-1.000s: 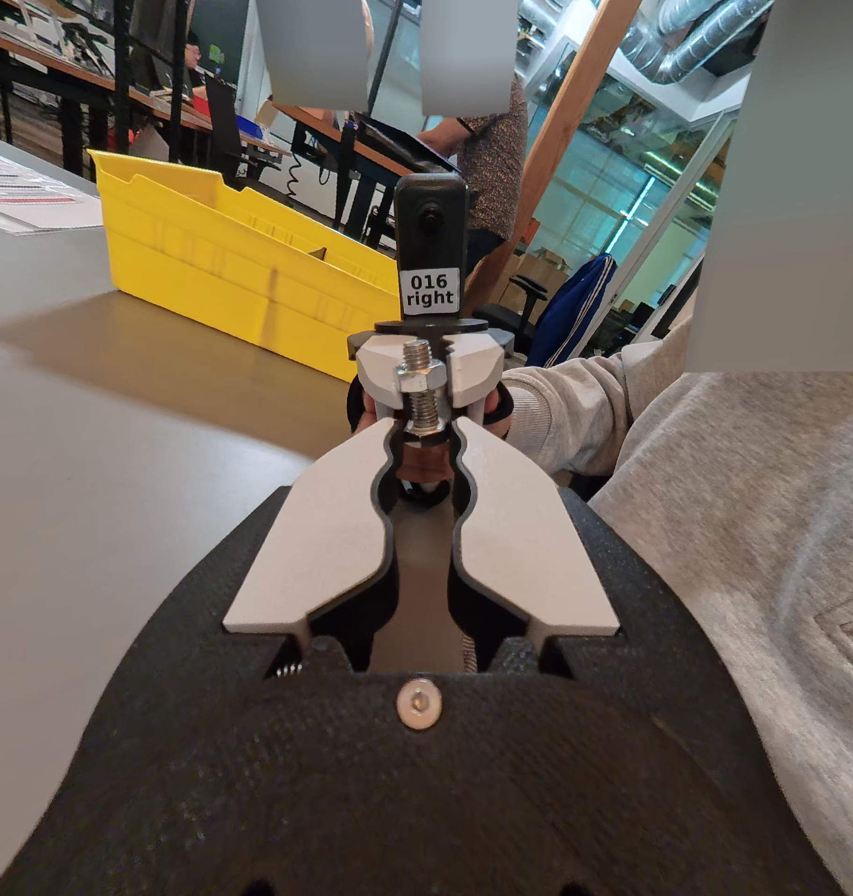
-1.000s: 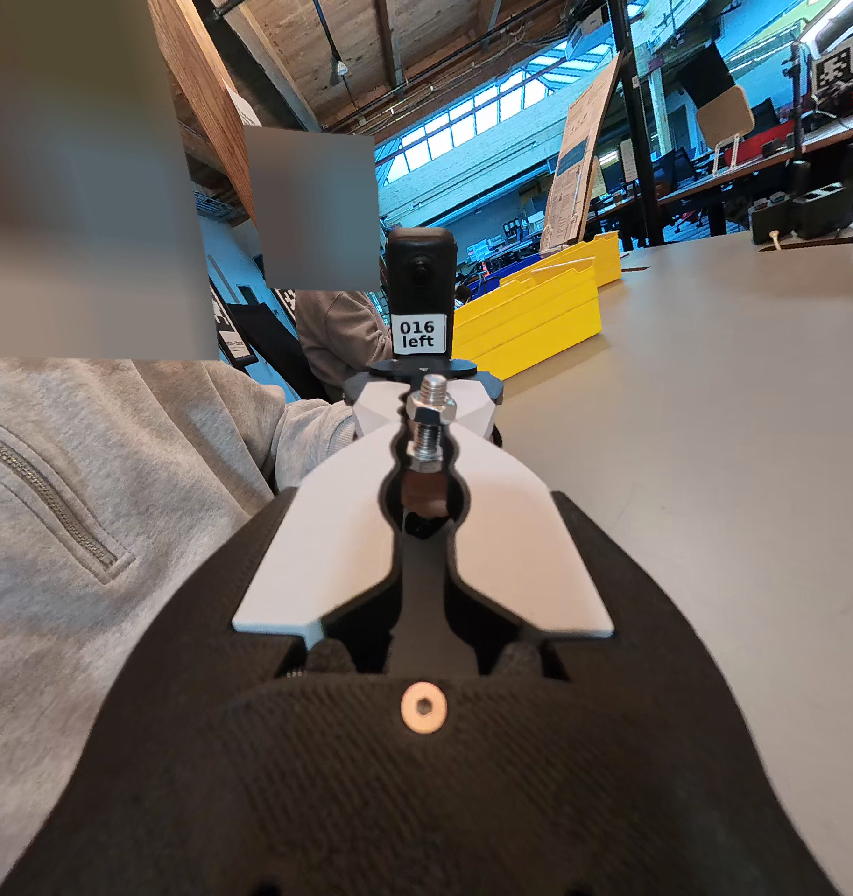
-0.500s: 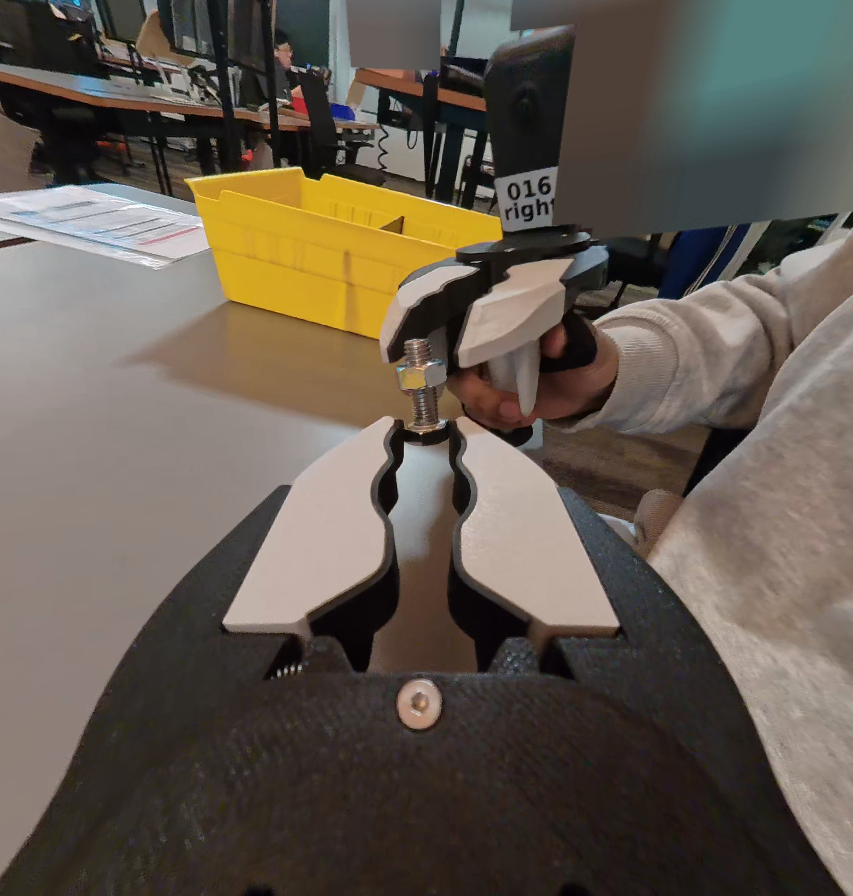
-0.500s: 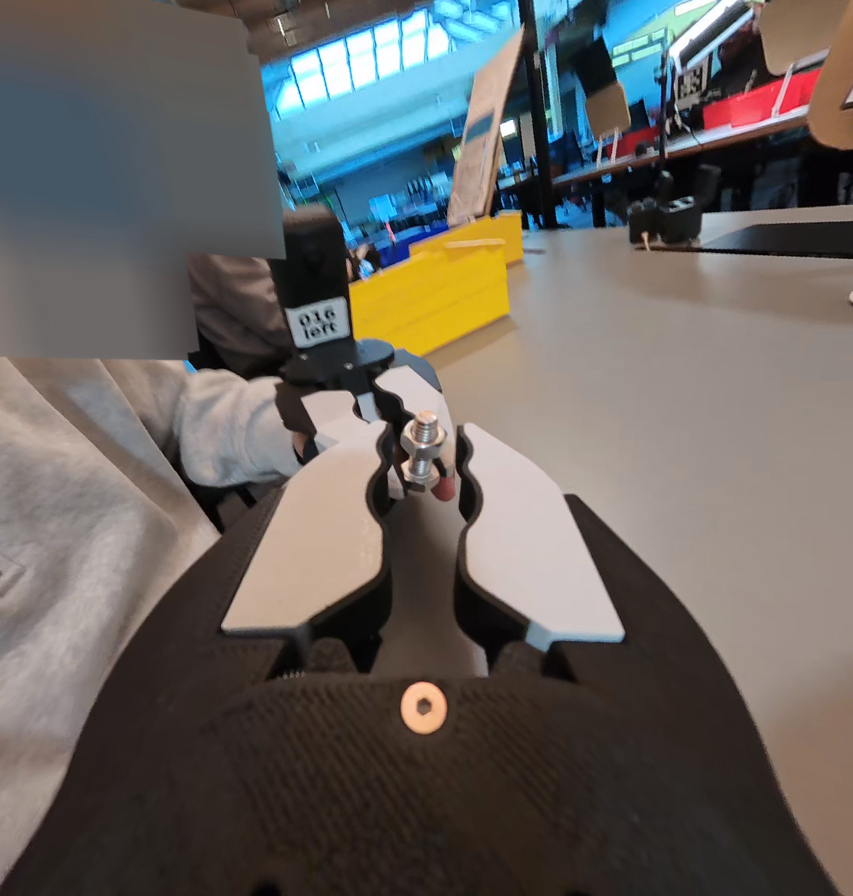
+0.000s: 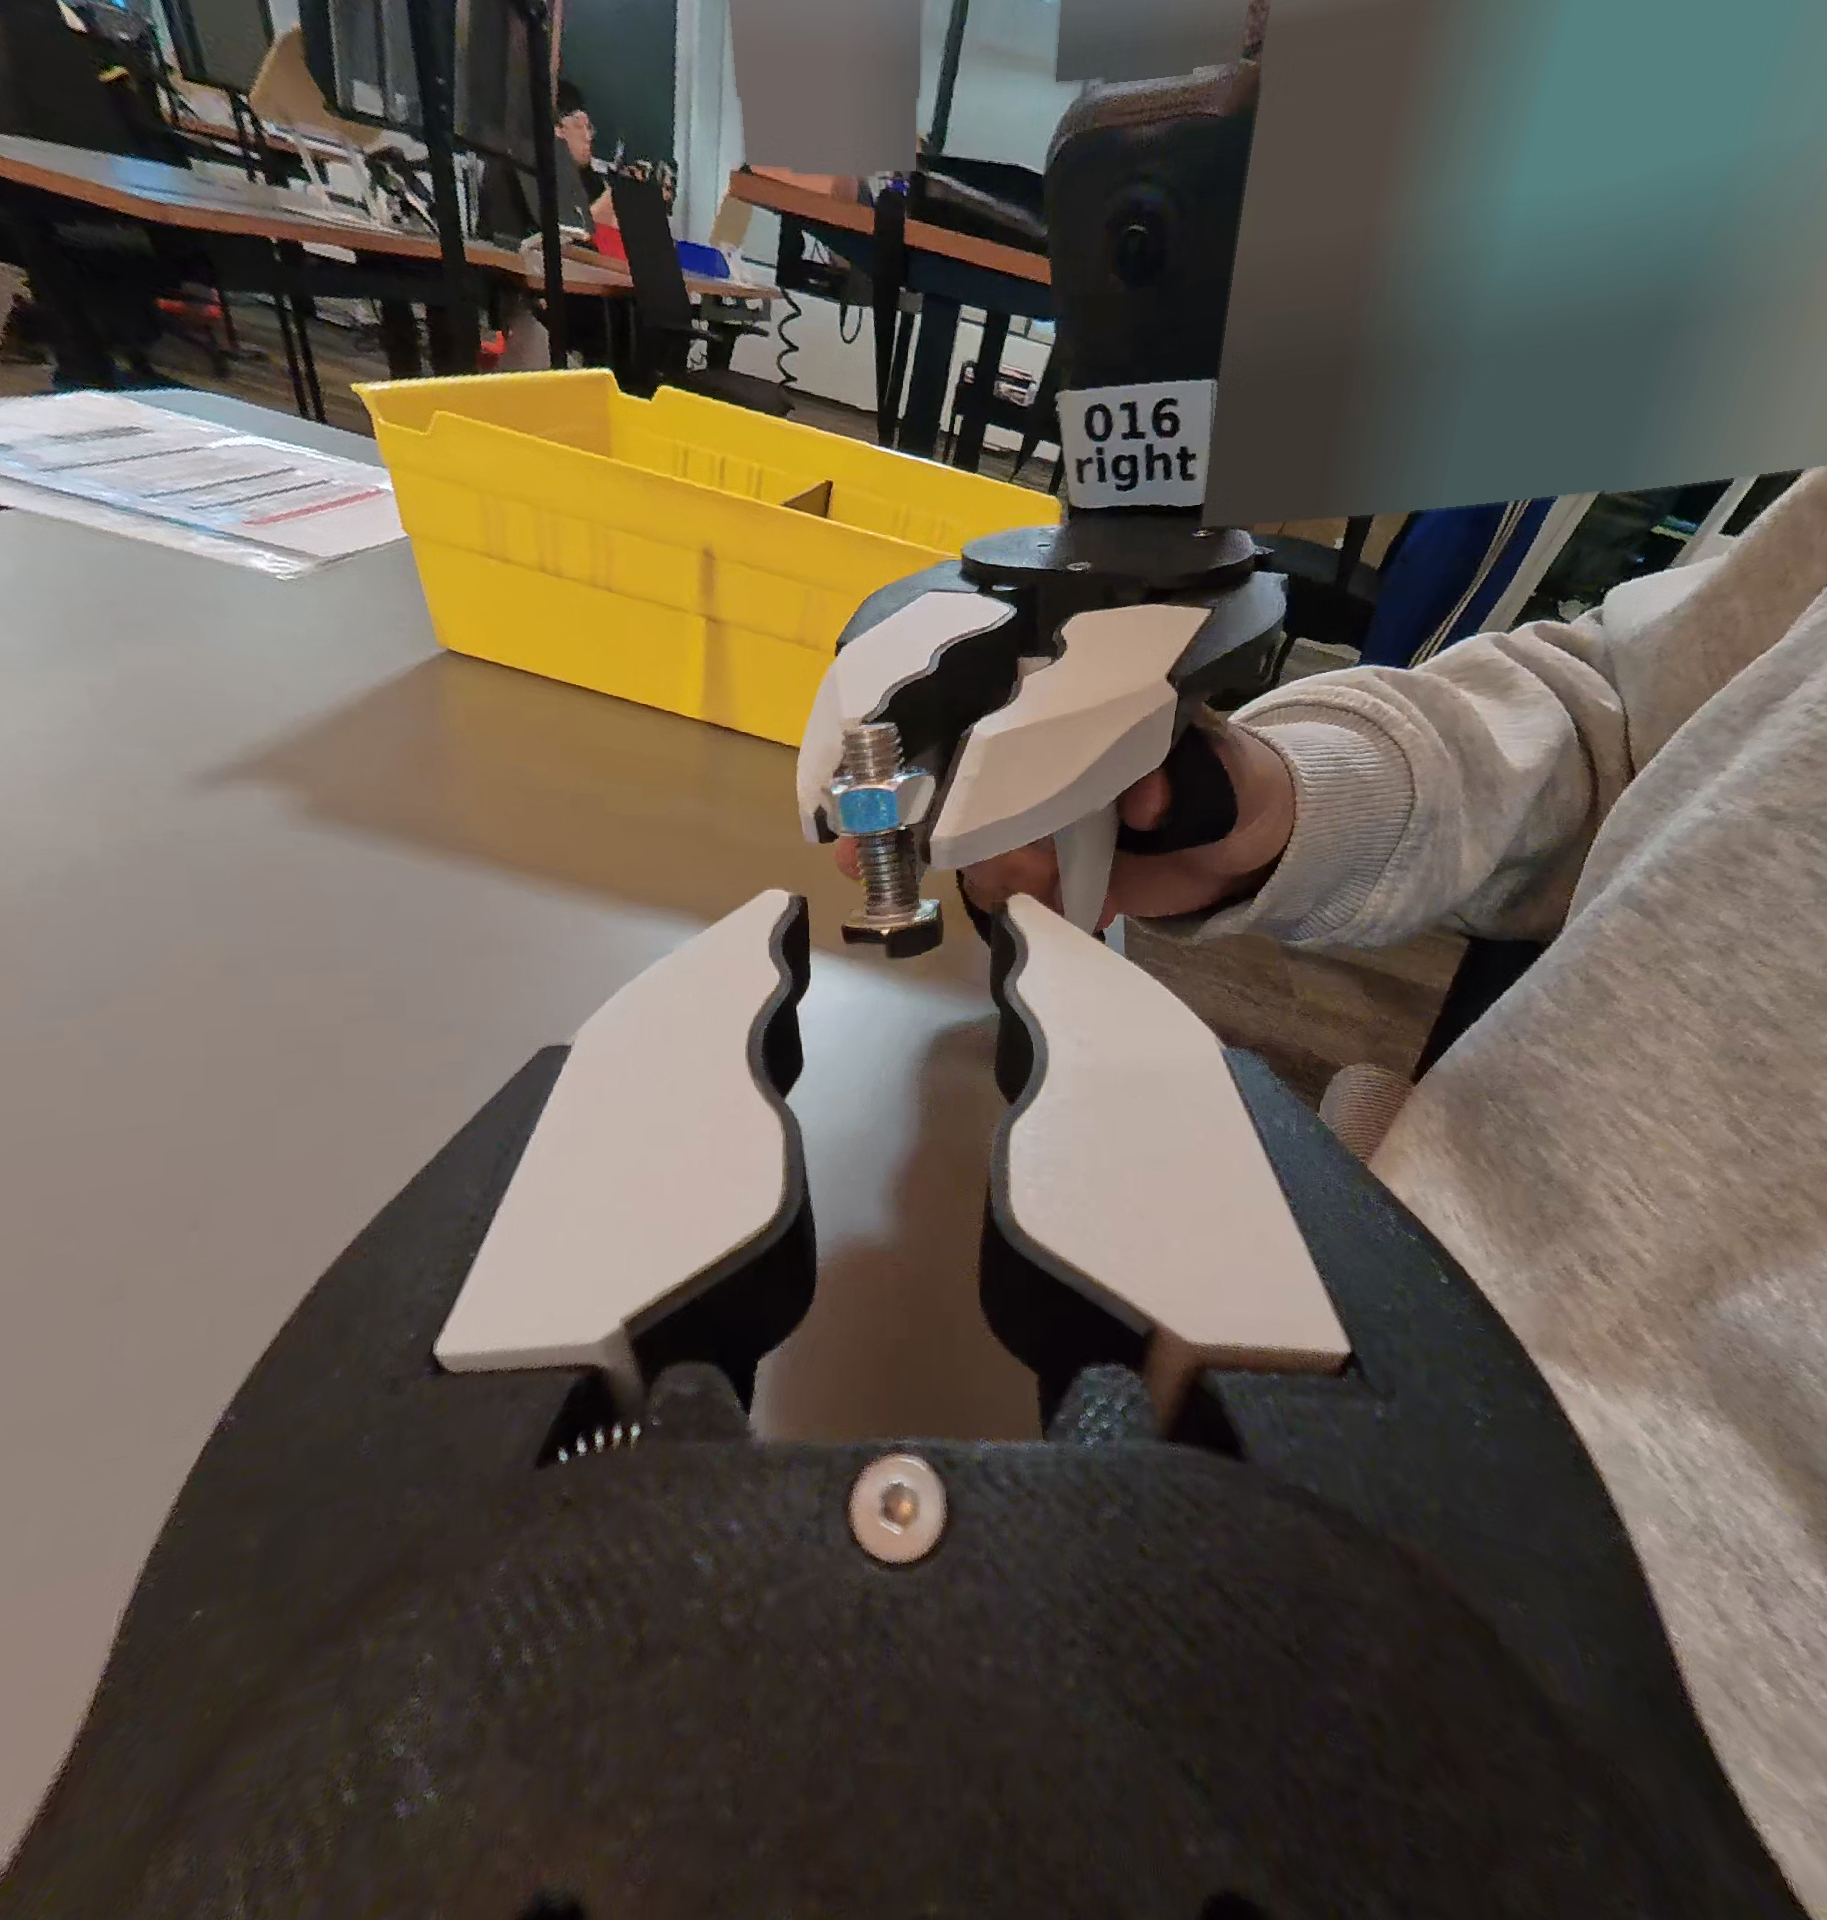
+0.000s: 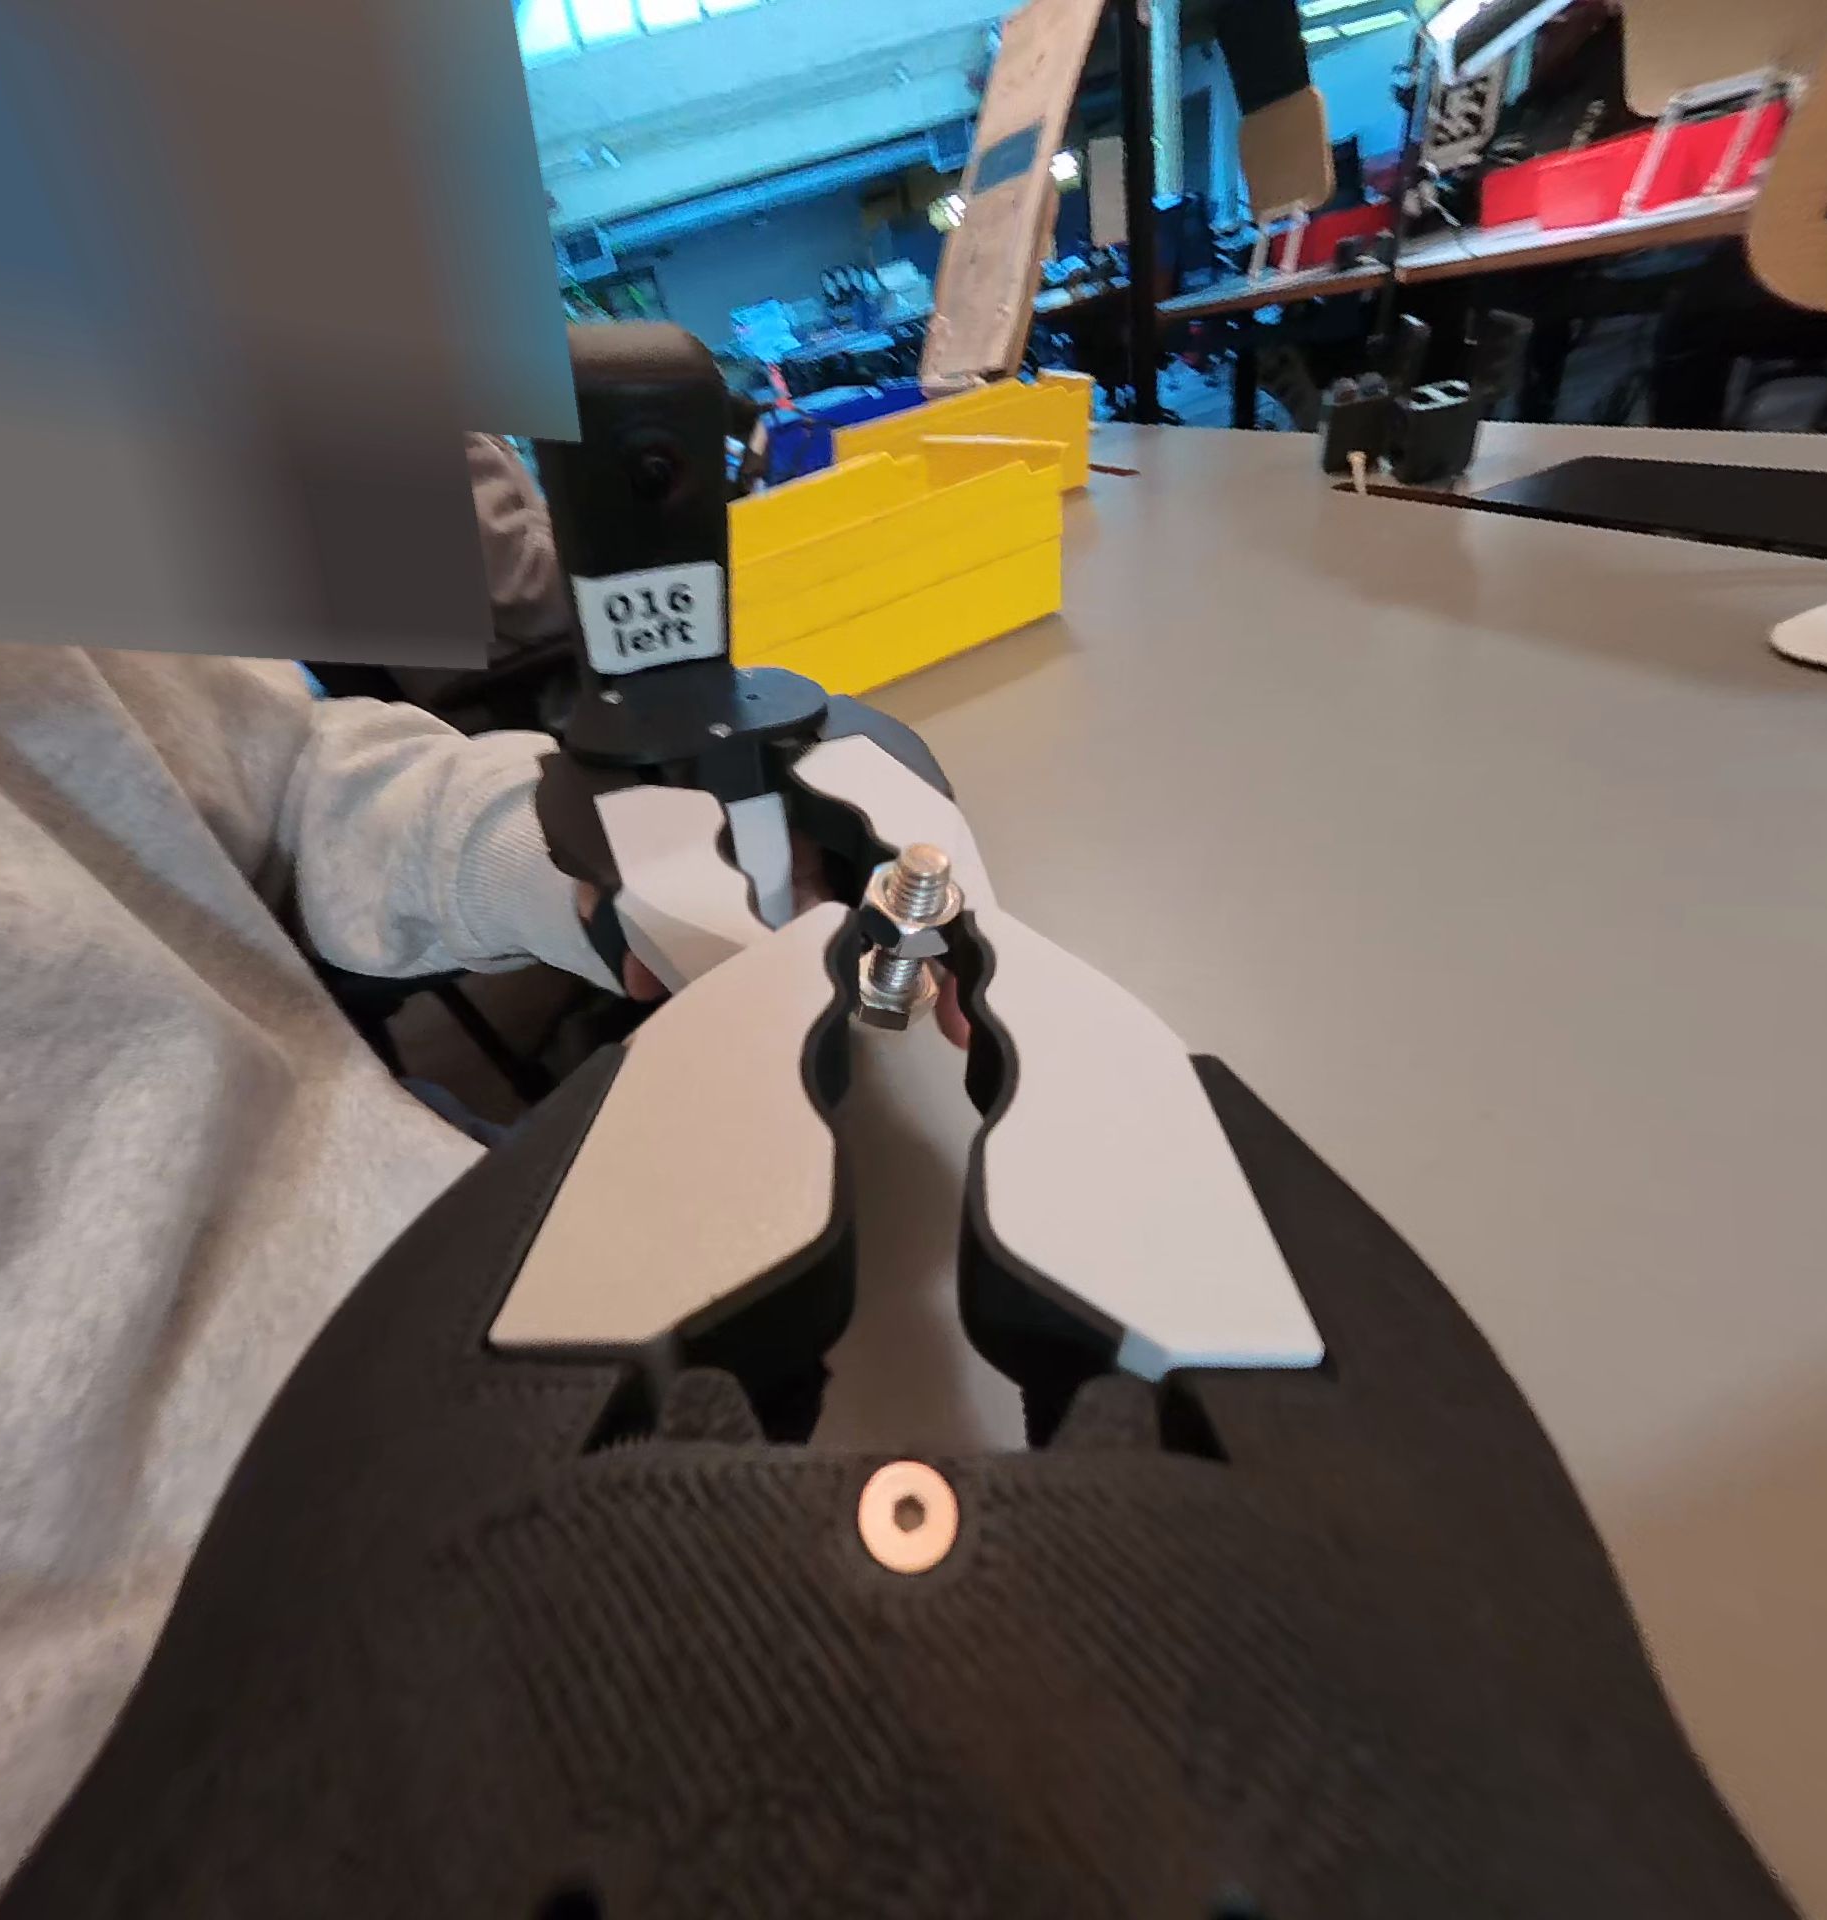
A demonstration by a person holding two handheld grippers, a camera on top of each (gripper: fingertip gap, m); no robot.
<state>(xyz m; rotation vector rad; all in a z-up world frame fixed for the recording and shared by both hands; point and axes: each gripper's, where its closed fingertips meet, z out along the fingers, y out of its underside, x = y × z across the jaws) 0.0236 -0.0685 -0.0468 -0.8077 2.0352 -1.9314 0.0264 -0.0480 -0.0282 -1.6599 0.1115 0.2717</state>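
Observation:
A steel bolt point(image 5: 885, 871) with a hex nut point(image 5: 874, 805) on its thread hangs upright above the grey table point(image 5: 265, 883). My right gripper point(image 6: 907, 927) is shut on the nut point(image 6: 904, 923), with the bolt's thread end point(image 6: 921, 871) sticking up. It also shows in the left wrist view point(image 5: 878, 826), coming in from the right. My left gripper point(image 5: 898, 912) is open and empty, its jaws spread to either side of the bolt's head point(image 5: 891, 932) without touching it. In the right wrist view the left gripper point(image 6: 810, 914) sits just behind the bolt.
A yellow bin point(image 5: 701, 582) stands on the table behind the grippers, with papers point(image 5: 161, 478) to its left. In the right wrist view, yellow bins point(image 6: 909, 561), a black device point(image 6: 1397, 436) and a black mat point(image 6: 1667, 509) lie farther off. A grey-sleeved arm point(image 5: 1460, 790) holds the right gripper. Left and right tips are no more than a few centimetres apart.
My left gripper was shut on the bolt's head end; it has opened and let go. My right gripper still holds the nut and carries the bolt alone. Both views have tilted down.

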